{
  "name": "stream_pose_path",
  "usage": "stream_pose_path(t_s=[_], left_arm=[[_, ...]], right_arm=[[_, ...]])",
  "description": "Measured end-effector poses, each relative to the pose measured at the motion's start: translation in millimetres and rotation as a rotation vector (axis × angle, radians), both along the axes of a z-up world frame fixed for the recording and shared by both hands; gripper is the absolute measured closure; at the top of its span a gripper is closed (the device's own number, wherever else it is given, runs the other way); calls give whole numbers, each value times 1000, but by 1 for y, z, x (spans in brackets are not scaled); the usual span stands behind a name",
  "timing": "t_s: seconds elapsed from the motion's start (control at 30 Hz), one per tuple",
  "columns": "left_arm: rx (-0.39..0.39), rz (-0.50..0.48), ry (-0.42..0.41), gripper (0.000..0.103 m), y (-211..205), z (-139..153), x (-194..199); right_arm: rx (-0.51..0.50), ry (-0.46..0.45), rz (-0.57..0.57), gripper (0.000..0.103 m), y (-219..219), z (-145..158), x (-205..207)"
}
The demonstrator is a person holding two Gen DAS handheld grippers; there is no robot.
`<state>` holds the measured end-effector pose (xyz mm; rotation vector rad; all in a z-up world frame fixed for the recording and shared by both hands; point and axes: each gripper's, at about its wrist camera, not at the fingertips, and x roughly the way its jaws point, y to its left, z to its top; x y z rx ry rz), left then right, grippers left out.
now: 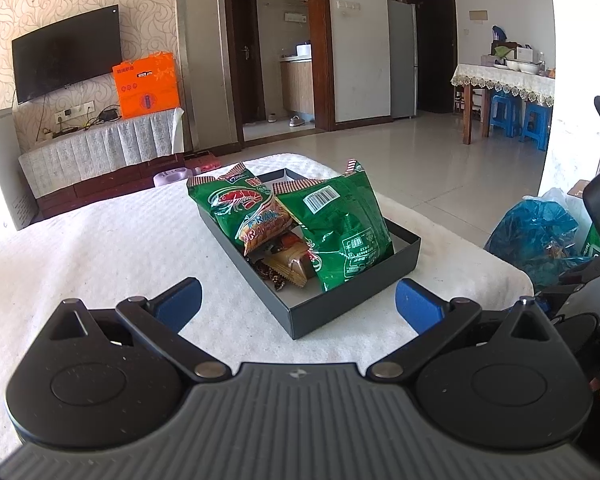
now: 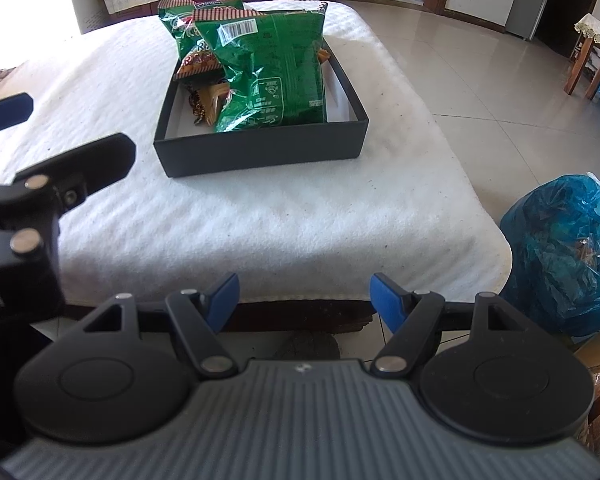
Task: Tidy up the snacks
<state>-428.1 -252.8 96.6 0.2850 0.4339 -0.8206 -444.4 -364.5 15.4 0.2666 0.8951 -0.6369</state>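
Your black box sits on the white towel that covers the low table, and everything else is best placed from it. Inside the box, two green snack bags lean upright: the prawn cracker bag stands toward the far-left corner with its printed front facing your left gripper, and the barcode bag stands beside it toward the right wall, its back panel with the barcode showing. Below and between the two bags, on the box floor at the near-left side, lie a few small wrapped candies, brown and gold, touching the bags' lower edges. Your left gripper hovers just in front of the box's near corner with its blue pads spread wide and nothing between them; the corner of the box falls between the two fingers in that view. Your right gripper is well back from the box, past the near edge of the towel, its blue pads also spread apart and empty, with the floor and table edge showing between them. From the right wrist view, the left gripper appears to the left of the box, above the towel. On the floor to the right of the box, off the table, rests a blue plastic bag with some packets inside it.
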Motion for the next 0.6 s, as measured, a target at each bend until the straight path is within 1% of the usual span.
stream_pose_path(t_s=[0.6], left_arm=[[4,-7,0,0,1,-3,0]], right_arm=[[0,1,1,29,0,0,0]])
